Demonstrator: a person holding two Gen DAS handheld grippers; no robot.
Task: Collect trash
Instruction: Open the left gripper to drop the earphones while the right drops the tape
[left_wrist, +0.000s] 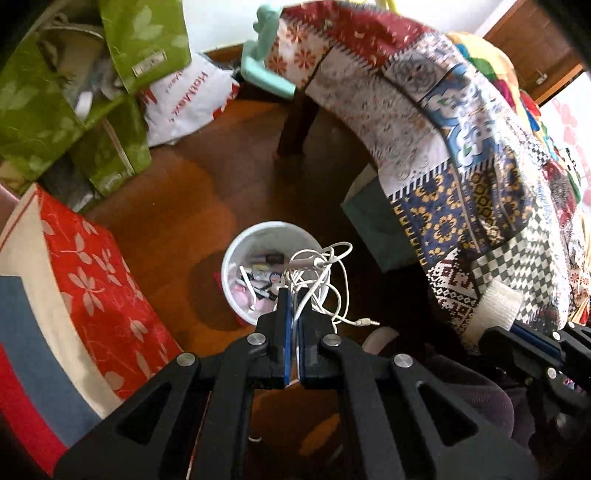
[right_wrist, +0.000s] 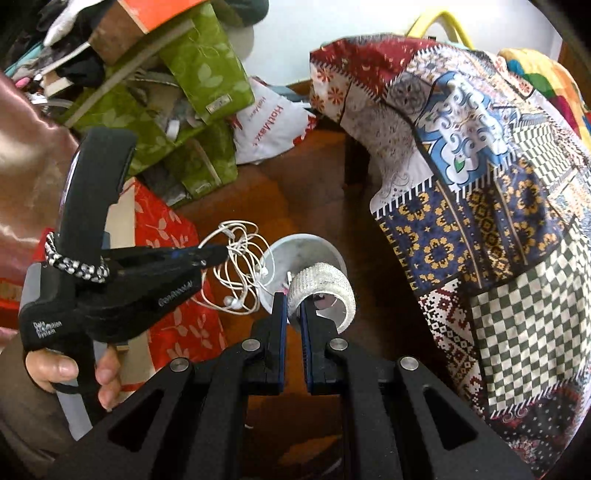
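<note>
- My left gripper (left_wrist: 294, 295) is clenched on tangled white earphones (left_wrist: 325, 273), above the white bin (left_wrist: 236, 243).
- My right gripper (right_wrist: 293, 299) grasps a white tape roll (right_wrist: 325, 286).
- Dangling loops may snag the rim and fall onto the floor (left_wrist: 192, 192).

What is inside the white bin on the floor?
The bin holds small scraps, pink and white with dark bits. The earphone cable in the left gripper covers its right side; the bottom is hidden.

Both wrist views look steeply down, near the shared white bin (left_wrist: 236, 258).
</note>
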